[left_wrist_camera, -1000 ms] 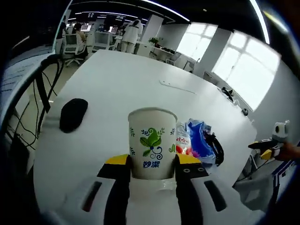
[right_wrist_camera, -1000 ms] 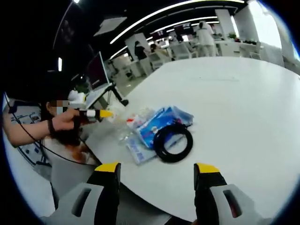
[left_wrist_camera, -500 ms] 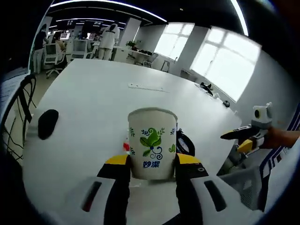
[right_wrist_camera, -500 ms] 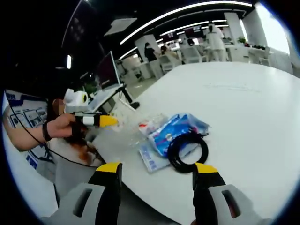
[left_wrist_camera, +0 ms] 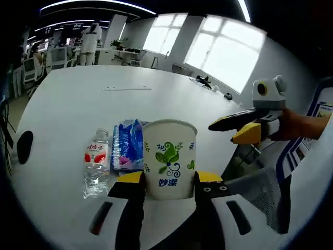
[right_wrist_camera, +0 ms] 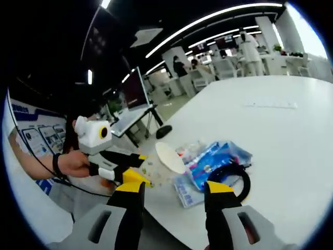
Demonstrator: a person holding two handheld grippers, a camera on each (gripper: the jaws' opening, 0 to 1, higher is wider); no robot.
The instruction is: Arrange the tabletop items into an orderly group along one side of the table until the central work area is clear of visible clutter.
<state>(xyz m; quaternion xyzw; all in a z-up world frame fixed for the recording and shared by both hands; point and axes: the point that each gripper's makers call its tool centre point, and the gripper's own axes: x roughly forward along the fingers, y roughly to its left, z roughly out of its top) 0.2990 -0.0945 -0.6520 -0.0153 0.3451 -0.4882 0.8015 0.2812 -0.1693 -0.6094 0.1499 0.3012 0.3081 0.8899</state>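
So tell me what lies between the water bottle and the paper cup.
In the left gripper view, a blue packet lies between the water bottle and the paper cup held by the left hand-held gripper.

Your cup (left_wrist_camera: 169, 160) is cream with green leaf print and blue lettering. At nine o'clock of it, a blue packet (left_wrist_camera: 127, 144), then a red-labelled clear bottle (left_wrist_camera: 95, 164). Black cable (right_wrist_camera: 232, 176) coil on white table (left_wrist_camera: 78, 109).

Open-plan office. Large white counter (left_wrist_camera: 78, 104); rows of desks with office chairs (right_wrist_camera: 229, 65) and people at far end; monitor on stand (right_wrist_camera: 136, 88); linear ceiling lights (right_wrist_camera: 208, 23); big windows (left_wrist_camera: 223, 52); posters on wall (right_wrist_camera: 36, 140).
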